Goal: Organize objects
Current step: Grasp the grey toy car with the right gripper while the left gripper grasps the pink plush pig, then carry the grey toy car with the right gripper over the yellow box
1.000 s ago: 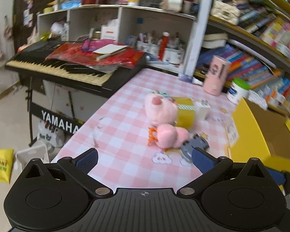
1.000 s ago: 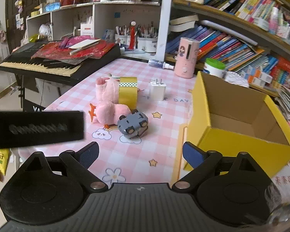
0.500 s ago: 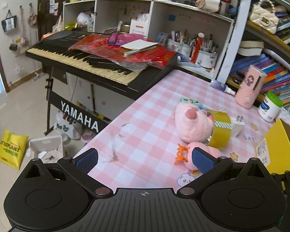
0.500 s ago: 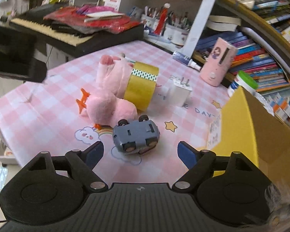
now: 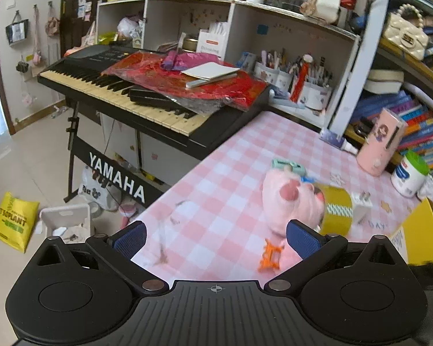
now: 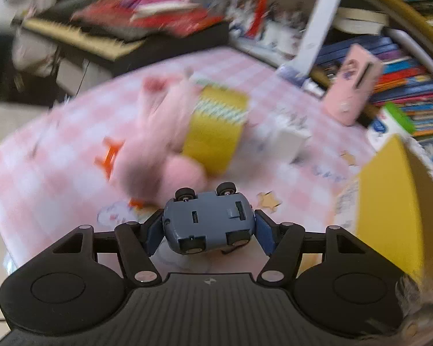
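On checked table [image 6: 57, 132]: one toy car [image 6: 207, 220], one plush [image 6: 158, 150], one tape roll [image 6: 216, 132]

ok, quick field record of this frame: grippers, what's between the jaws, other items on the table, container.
right gripper: jaws closing, toy car between them
toy car: grey-blue, lying upside down, wheels up
left gripper: open, nothing between the jaws
plush toy: pink, lying on the table beside the tape roll
tape roll: yellow, standing on edge
charger plug: white, right of the tape roll
yellow box: at the table's right side
table: pink checked cloth
view quality: right wrist view blurred
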Demonstrator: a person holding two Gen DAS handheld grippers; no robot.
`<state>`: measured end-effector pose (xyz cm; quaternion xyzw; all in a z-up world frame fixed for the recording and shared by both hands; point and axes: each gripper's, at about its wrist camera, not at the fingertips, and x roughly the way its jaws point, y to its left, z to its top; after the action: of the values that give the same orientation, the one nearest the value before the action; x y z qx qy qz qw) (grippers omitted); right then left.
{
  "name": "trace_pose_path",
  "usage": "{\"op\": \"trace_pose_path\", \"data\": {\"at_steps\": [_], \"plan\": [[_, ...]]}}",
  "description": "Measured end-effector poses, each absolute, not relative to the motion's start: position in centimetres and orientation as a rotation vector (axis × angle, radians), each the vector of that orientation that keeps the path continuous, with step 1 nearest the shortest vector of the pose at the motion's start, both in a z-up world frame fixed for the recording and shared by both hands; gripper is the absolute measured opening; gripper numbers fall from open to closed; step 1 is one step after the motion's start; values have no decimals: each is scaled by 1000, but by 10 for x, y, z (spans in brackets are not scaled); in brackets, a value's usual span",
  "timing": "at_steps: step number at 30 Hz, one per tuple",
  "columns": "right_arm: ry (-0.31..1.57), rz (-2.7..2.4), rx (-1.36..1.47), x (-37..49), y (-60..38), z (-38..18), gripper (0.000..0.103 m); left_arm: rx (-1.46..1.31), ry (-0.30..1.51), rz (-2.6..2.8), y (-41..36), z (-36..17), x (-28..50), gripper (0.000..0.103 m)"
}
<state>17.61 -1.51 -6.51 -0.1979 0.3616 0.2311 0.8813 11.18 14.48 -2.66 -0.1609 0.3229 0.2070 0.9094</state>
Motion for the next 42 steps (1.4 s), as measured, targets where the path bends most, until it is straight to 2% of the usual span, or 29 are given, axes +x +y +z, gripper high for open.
{"op": "trace_pose_path", "data": {"at_steps": [8, 12, 15, 20, 22, 25, 42], "plan": [[447, 317, -343, 171, -44, 7, 62, -372, 708, 359, 135, -40, 143, 102], [375, 254, -276, 174, -68, 28, 62, -350, 764, 254, 114, -55, 167, 100], [369, 256, -220, 174, -82, 37, 62, -355, 814, 199, 101, -69, 184, 94], [386, 264, -211, 166, -93, 38, 62, -329, 853, 160, 89, -86, 200, 93], [404, 265, -209, 163, -95, 36, 62, -313, 864, 164, 88, -91, 203, 85], [422, 274, -204, 158, -96, 33, 62, -300, 853, 147, 90, -93, 200, 84], [489, 382, -190, 104, -86, 31, 62, -398, 695, 185, 135, -12, 85, 83]]}}
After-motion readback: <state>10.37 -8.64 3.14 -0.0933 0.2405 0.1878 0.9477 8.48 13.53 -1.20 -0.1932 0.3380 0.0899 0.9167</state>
